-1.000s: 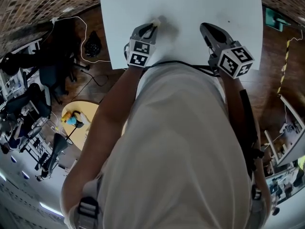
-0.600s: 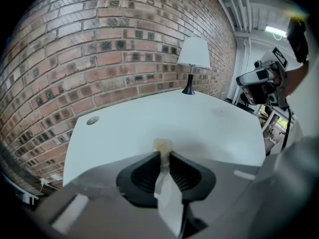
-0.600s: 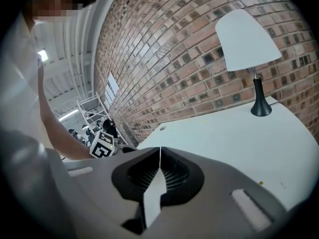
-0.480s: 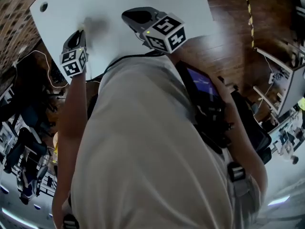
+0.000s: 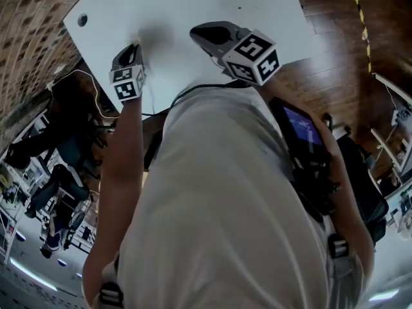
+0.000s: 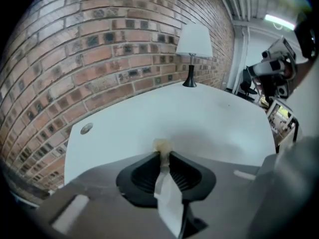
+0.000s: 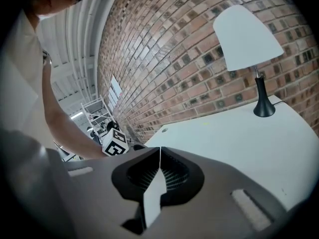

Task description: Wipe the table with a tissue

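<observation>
1. Jaws of the left gripper (image 6: 163, 156) are clamped on a tissue (image 6: 162, 145). A small crumpled wad of it pokes out just past the tips.
2. On my right gripper (image 7: 159, 151) the jaws are pressed together with nothing between them.
3. From the head view, the left gripper (image 5: 133, 49) sits at about 10 o'clock in the picture, over the near edge of the white table (image 5: 193, 2). The tissue (image 5: 136, 43) is at its tip, low over the table top. I cannot tell whether the wad actually presses on the surface.
4. At 3 o'clock from the left one, the right gripper (image 5: 197, 32) hangs over the table, and the two are well apart.
5. A round cable hole (image 5: 82, 20) lies in the table at 10 o'clock from the left gripper, close to the table's edge. The left gripper view shows the same hole (image 6: 86, 128) at 9 o'clock from the tissue.
6. At 12 o'clock in the left gripper view stands a lamp (image 6: 193, 40) with a white shade and a black foot. It is at the far end of the table (image 6: 209, 113), beside a brick wall (image 6: 99, 44).
7. Through the right gripper view I see that lamp (image 7: 247, 33) at 2 o'clock. The marker cube (image 7: 115, 144) of the left gripper is at 9 o'clock from my closed jaws.
</observation>
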The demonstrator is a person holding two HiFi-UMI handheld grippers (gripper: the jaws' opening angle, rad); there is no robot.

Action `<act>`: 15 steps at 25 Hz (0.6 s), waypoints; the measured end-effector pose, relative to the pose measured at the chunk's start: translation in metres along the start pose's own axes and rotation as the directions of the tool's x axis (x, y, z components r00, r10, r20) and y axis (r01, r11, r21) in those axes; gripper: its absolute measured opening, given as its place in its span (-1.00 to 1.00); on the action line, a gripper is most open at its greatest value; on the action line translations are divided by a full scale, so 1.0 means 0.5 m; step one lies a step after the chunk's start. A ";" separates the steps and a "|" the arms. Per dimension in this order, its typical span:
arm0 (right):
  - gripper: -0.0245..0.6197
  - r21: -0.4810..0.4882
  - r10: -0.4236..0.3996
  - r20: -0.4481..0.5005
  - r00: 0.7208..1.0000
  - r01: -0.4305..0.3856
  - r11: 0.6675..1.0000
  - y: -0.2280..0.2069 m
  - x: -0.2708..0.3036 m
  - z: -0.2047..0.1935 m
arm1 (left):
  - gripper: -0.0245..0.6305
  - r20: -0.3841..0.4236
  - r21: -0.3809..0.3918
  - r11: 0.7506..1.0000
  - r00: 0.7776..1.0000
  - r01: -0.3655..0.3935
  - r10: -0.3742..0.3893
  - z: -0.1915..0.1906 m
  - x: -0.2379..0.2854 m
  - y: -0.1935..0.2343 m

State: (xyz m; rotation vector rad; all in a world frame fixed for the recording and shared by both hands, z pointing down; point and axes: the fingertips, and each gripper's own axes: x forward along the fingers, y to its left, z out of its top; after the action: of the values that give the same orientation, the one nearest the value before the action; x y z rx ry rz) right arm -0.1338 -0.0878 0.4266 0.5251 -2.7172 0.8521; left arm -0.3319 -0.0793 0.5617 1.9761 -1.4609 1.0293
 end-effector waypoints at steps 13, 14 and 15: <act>-0.89 0.044 -0.042 0.016 0.999 0.042 0.998 -0.045 -0.047 -0.009 | -0.71 -0.057 -0.030 0.994 0.993 -0.108 0.106 0.017 0.069 0.062; -0.89 0.047 -0.047 0.017 0.999 0.046 0.998 -0.047 -0.051 -0.008 | -0.70 -0.059 -0.027 0.994 0.992 -0.110 0.108 0.017 0.072 0.063; -0.89 0.051 -0.051 0.019 0.999 0.050 0.997 -0.050 -0.055 -0.009 | -0.71 -0.062 -0.021 0.993 0.992 -0.114 0.113 0.016 0.075 0.063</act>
State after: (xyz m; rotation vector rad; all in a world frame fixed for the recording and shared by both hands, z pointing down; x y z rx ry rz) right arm -0.0983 -0.0968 0.4335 0.6137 -2.6939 0.9092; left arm -0.3537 -0.1174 0.5844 1.8469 -1.5609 1.1040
